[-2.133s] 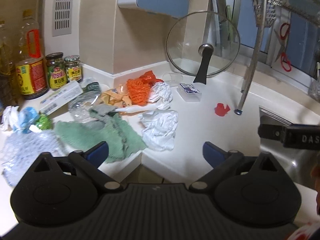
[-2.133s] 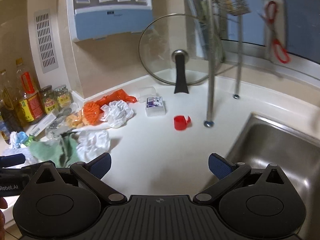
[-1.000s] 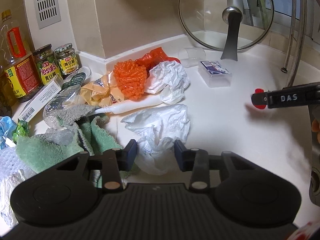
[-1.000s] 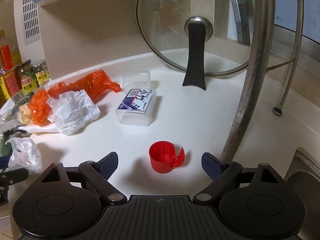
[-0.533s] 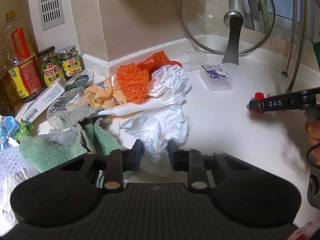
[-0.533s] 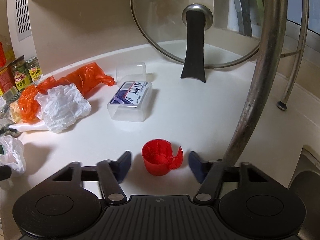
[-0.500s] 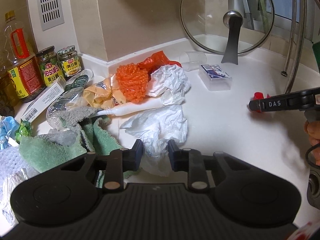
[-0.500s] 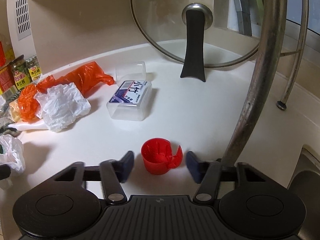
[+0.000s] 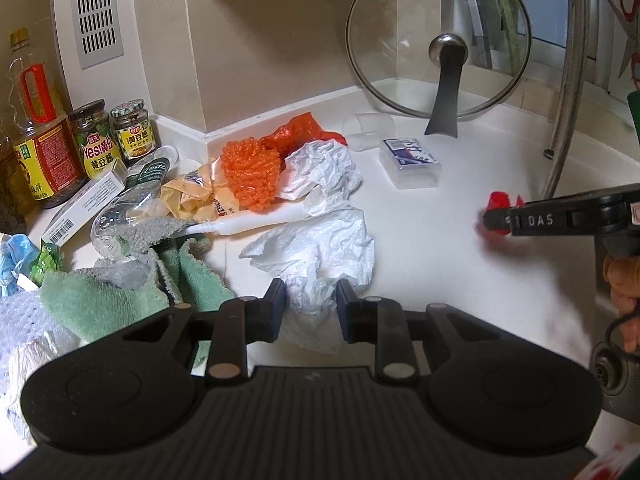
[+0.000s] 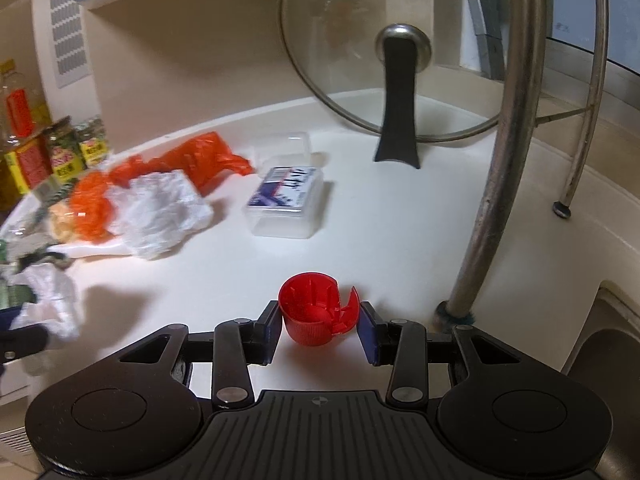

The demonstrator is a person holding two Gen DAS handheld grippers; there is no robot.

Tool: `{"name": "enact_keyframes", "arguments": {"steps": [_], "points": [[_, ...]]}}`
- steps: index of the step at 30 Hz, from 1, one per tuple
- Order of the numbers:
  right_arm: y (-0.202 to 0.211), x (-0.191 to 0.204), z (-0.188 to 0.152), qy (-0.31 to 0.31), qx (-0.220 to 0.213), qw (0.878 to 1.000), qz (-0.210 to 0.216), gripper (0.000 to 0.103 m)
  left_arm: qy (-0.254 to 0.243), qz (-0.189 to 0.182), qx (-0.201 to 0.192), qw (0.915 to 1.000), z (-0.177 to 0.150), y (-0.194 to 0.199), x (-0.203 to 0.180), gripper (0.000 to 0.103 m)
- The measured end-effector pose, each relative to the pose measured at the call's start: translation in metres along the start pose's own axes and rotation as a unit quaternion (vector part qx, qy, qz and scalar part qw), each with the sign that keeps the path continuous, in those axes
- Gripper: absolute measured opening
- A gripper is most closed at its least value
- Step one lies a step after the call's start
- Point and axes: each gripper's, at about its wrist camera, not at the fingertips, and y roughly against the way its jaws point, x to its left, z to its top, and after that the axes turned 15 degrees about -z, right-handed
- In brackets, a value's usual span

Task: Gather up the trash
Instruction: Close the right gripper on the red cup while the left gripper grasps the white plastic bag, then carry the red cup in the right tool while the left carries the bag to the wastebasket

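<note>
My left gripper [image 9: 311,310] is shut on a crumpled white plastic bag [image 9: 320,248] at the near edge of the white counter [image 9: 440,240]. The bag bunches between the blue pads, and its rest lies spread on the counter ahead. A small red flip cap [image 10: 310,308] stands open side up between the pads of my right gripper [image 10: 319,326]. The jaws are closing and both pads touch the cap's sides. In the left wrist view the right gripper's finger [image 9: 560,220] crosses in from the right and hides part of the red cap [image 9: 498,202].
Litter lies behind the bag: orange mesh [image 9: 250,172], crumpled white paper [image 9: 320,168], an orange bag [image 10: 200,156], a green cloth [image 9: 100,304]. Jars [image 9: 96,140] stand far left. A clear box [image 10: 286,200], a glass lid [image 10: 396,60], a metal pole [image 10: 504,140] and a sink [image 10: 608,340] surround the cap.
The right jaws have closed from wide apart to touch the red cap. The left jaws have tightened a little on the white bag and stayed in place.
</note>
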Motion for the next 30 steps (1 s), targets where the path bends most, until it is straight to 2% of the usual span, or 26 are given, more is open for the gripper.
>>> {"name": "enact_keyframes", "arguments": {"steps": [8, 15, 23, 30], "points": [[0.048, 0.020, -0.012, 0.012, 0.002, 0.999, 0.047, 0.041, 0.019, -0.012, -0.014, 0.9996, -0.011, 0.035, -0.010, 0.024], [0.103, 0.046, -0.037, 0.021, -0.004, 0.997, 0.077, 0.041, 0.023, -0.020, -0.017, 0.9994, -0.038, 0.083, -0.009, 0.024], [0.162, 0.095, -0.079, 0.040, 0.000, 0.991, 0.128, 0.041, 0.050, 0.001, 0.000, 0.9987, -0.090, 0.144, 0.019, 0.024], [0.171, 0.145, -0.128, 0.082, 0.033, 0.983, 0.163, 0.041, 0.096, 0.016, 0.041, 0.9945, -0.150, 0.151, 0.047, 0.024]]}}
